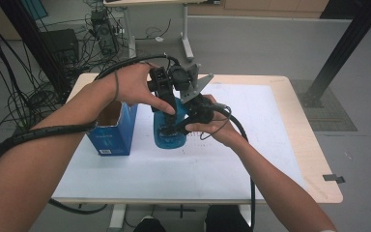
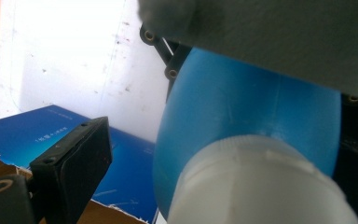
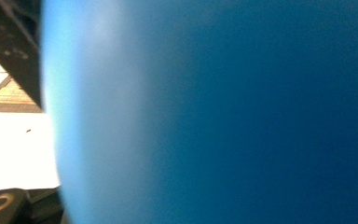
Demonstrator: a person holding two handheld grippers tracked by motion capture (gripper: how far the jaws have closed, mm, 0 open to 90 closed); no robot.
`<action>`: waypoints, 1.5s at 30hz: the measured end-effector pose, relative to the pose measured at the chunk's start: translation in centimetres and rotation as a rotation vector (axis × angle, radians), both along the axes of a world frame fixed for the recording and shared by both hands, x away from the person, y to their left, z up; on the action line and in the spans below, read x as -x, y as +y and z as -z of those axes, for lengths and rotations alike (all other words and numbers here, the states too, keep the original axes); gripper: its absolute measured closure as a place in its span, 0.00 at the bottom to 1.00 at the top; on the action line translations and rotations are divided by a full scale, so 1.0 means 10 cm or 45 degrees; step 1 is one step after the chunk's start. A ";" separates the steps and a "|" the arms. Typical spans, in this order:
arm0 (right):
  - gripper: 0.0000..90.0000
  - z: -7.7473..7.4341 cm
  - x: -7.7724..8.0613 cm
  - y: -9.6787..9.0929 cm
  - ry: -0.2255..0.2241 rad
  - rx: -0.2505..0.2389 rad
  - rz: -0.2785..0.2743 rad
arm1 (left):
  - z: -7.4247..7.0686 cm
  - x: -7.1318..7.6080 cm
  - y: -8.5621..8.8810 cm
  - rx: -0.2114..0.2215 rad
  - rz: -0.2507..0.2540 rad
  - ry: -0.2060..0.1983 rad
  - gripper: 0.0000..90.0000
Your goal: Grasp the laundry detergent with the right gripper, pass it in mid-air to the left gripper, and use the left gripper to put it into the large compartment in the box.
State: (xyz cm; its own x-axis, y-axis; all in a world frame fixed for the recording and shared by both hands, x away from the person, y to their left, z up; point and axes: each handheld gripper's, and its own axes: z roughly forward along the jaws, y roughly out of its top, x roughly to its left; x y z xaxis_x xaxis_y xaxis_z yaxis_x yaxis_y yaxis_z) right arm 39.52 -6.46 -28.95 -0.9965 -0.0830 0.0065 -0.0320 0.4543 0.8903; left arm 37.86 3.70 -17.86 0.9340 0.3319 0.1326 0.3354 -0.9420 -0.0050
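Two grippers meet on our bottle [image 1: 170,133], upright mid-tabletop beside the box [image 1: 112,131]: right jaws clenched round its smooth, likely slippery plastic belly, left jaws bracketing the ridged white cap [image 2: 256,182], grip unclear.

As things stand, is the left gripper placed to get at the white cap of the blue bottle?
Probably yes. In the left gripper view the white cap sits right at the left gripper, one jaw beside it and nothing between. The right gripper holds the blue bottle lower down, clear of the cap.
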 end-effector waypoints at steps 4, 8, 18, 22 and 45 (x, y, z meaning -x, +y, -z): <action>0.49 0.00 0.00 0.00 0.001 0.003 0.001 | -0.01 0.00 -0.01 0.003 0.005 -0.003 0.07; 0.49 -0.01 0.00 -0.01 -0.003 -0.002 0.000 | -0.01 0.00 -0.01 0.006 0.004 -0.002 0.08; 0.49 -0.01 0.01 -0.02 -0.007 -0.008 -0.006 | -0.02 0.01 -0.02 0.008 0.003 0.001 0.08; 0.49 -0.01 0.02 -0.02 -0.004 -0.001 -0.002 | -0.03 0.01 -0.03 0.010 0.009 0.001 0.08; 0.49 -0.02 0.03 -0.04 0.011 -0.002 0.000 | -0.02 0.01 -0.06 0.005 0.023 0.008 0.09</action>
State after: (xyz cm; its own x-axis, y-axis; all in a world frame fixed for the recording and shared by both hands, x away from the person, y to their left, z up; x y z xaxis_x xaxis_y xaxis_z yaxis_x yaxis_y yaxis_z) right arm 39.25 -6.90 -28.72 -0.9964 -0.0832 0.0152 -0.0242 0.4528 0.8913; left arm 37.74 3.14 -17.61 0.9406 0.3153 0.1257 0.3182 -0.9480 -0.0029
